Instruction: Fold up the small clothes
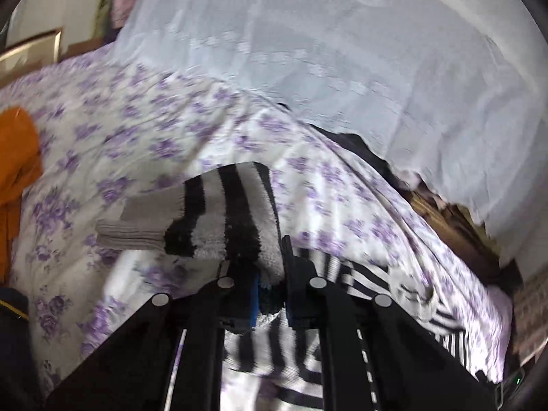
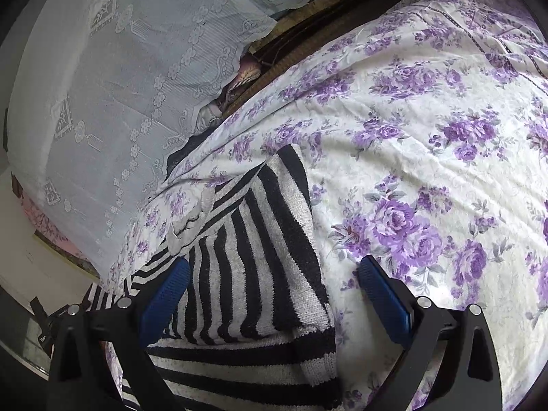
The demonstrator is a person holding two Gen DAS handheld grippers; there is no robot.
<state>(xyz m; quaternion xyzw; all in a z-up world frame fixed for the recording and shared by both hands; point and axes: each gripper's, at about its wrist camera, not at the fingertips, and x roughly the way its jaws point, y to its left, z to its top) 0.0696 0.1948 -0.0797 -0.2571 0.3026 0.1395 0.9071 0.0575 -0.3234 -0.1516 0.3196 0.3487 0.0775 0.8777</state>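
Left gripper: jaws clamped on a fold of the striped sweater, sleeve end lifted above the bedspread. Right gripper: jaws spread wide, straddling the sweater's folded body, pads not pinching it. Sweater lies along the bedspread's edge beside the lace curtain. Orange garment at the bedspread's far side.

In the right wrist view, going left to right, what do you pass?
Lace curtain → striped sweater → floral bedspread.
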